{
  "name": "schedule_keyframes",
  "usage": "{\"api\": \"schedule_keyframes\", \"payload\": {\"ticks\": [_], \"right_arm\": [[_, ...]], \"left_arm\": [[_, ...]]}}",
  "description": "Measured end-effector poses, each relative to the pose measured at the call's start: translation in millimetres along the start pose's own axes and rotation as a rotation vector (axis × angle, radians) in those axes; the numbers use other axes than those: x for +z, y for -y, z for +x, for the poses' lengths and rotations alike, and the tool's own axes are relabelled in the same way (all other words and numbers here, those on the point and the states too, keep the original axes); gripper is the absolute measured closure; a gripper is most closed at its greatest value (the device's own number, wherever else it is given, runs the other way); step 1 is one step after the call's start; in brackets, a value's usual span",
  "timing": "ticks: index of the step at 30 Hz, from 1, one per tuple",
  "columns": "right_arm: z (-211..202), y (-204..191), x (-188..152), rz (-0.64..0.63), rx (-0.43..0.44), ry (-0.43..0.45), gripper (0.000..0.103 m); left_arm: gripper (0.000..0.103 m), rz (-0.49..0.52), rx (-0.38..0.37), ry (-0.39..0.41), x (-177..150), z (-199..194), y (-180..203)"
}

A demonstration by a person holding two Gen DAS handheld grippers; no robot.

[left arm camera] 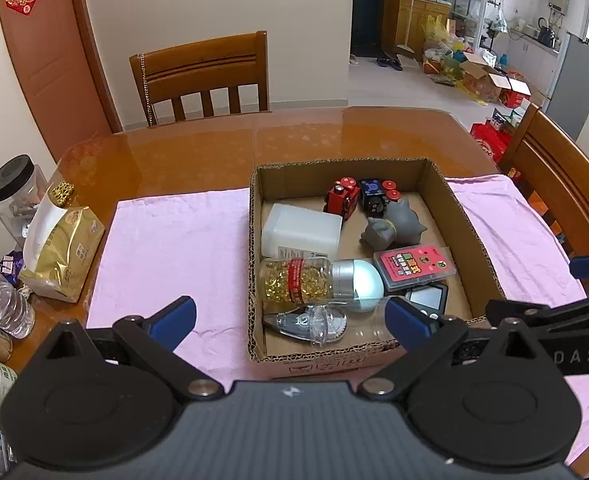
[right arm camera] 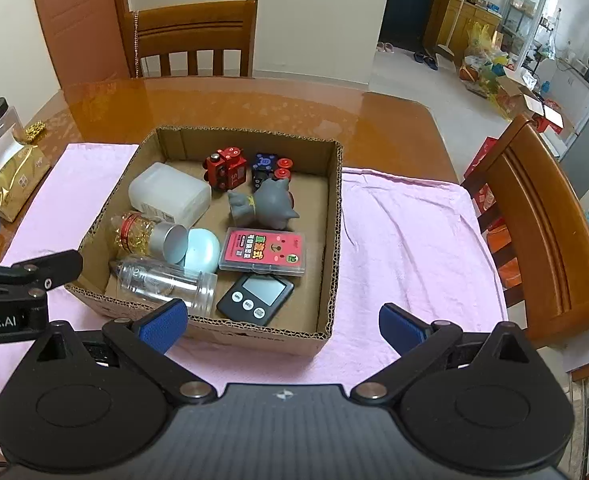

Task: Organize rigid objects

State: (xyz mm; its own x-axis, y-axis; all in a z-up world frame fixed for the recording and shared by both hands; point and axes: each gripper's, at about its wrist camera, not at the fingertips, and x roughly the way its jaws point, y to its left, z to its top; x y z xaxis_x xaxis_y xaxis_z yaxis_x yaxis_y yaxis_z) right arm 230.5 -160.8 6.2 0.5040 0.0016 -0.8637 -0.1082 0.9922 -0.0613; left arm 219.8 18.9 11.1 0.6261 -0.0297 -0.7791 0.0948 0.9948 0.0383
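An open cardboard box (left arm camera: 474,216) (right arm camera: 334,216) stands on a pink cloth (left arm camera: 174,248) (right arm camera: 406,232). It holds a white plastic container (left arm camera: 300,232) (right arm camera: 170,194), a bottle of gold capsules (left arm camera: 294,280) (right arm camera: 142,234), a clear jar (right arm camera: 166,282), a red toy car (left arm camera: 342,198) (right arm camera: 226,166), a dark blue toy car (left arm camera: 376,194) (right arm camera: 268,168), a grey figurine (left arm camera: 394,226) (right arm camera: 266,204), a pink card case (left arm camera: 412,266) (right arm camera: 264,252) and a black timer (right arm camera: 256,296). My left gripper (left arm camera: 290,318) and right gripper (right arm camera: 282,322) are open and empty, at the box's near side.
A gold bag (left arm camera: 60,248) (right arm camera: 10,176), a black-lidded jar (left arm camera: 14,188) and bottles (left arm camera: 6,304) crowd the table's left edge. Wooden chairs stand at the far side (left arm camera: 202,76) and at the right (right arm camera: 534,220).
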Motion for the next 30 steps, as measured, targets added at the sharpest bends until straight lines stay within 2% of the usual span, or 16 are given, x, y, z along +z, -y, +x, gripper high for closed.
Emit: {"api": "schedule_keyframes", "payload": {"ticks": [30], "right_arm": [[-6.1,2.0,0.9,0.021,-0.006,0.013,0.000]], "left_arm": [[0.003,-0.005,0.036,-0.016,0.1,-4.9,1.0]]}}
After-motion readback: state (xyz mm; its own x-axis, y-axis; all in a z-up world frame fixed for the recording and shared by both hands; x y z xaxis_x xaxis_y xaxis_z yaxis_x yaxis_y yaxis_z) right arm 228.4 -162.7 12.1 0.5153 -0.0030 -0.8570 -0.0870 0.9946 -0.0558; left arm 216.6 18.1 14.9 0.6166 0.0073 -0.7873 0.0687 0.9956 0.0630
